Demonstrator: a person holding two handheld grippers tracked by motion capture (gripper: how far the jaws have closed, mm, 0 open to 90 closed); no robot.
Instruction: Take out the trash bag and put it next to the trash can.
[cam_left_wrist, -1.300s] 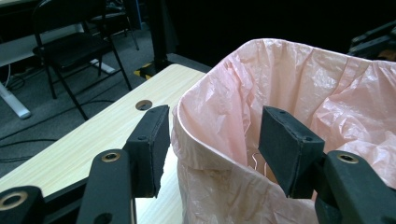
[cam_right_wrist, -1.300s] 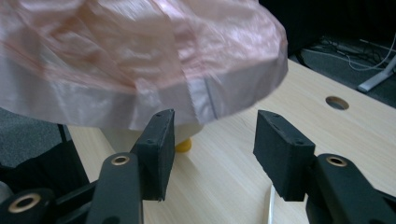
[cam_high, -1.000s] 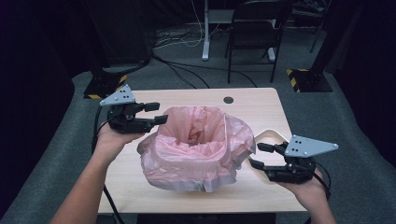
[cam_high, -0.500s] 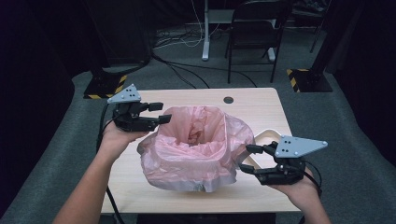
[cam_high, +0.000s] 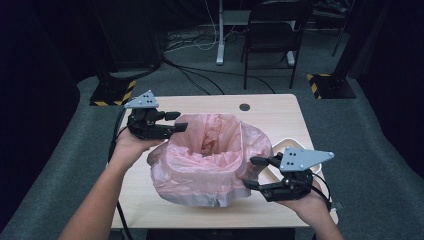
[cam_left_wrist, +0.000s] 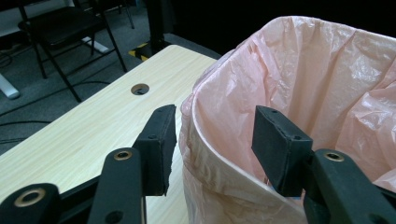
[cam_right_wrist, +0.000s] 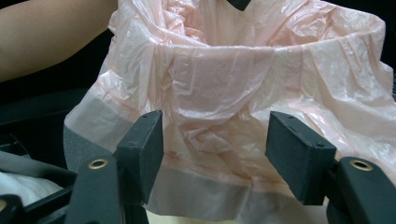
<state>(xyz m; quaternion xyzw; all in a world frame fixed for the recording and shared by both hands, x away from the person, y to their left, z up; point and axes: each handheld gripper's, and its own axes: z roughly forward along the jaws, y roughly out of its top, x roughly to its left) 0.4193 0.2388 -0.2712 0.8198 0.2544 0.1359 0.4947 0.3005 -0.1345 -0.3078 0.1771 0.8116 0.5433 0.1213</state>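
Observation:
A bin lined with a thin pink plastic bag (cam_high: 210, 160) stands in the middle of the wooden table (cam_high: 280, 112); the bag's edge is folded down over the rim. My left gripper (cam_high: 177, 121) is at the bin's far left rim. In the left gripper view its jaws (cam_left_wrist: 215, 126) straddle the bagged rim (cam_left_wrist: 205, 140), one outside and one inside, and have just been closing, with neither pad pressing on it. My right gripper (cam_high: 250, 172) is at the bin's near right side. Its jaws (cam_right_wrist: 215, 135) have just been opening and stand wide before the folded-down bag (cam_right_wrist: 219, 93).
A shallow white tray (cam_high: 295, 144) lies on the table right of the bin, behind my right gripper. A round cable hole (cam_high: 244, 107) sits near the table's far edge. A black chair (cam_high: 275, 35) and floor cables lie beyond the table.
My right gripper has moved left, up to the bin's side, and its jaws have spread. The left gripper stays at the rim with its jaws narrower.

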